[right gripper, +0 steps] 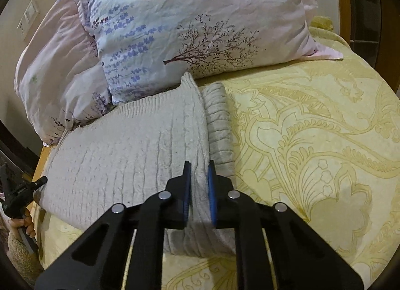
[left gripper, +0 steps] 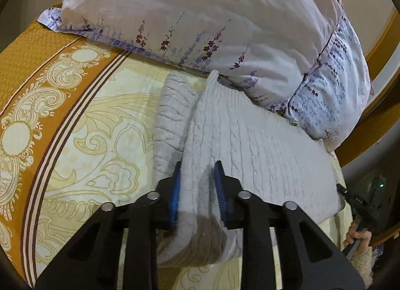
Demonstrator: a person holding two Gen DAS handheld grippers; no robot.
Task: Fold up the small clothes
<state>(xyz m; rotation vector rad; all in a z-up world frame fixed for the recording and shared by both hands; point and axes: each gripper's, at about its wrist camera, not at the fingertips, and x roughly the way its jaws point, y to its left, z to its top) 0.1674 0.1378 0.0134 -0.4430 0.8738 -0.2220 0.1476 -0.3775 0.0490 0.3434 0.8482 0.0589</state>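
Bedspread (left gripper: 82, 124): yellow and ochre paisley cloth covering the bed, bare on the far left and far right.
Left gripper (left gripper: 197, 167): black frame, blue pads, pinching a raised fold at the left edge of the garment.
Grey knit sweater (left gripper: 262, 155): lies flat on the bedspread between the two grippers, one sleeve folded alongside; its far edge touches the pillows.
Pillows (right gripper: 175, 27): two, floral print, stacked behind the sweater.
Right gripper (right gripper: 199, 167): clenched on a ridge of knit at the right edge of the sweater.
Hand (right gripper: 25, 225): grips the handle of the left gripper.
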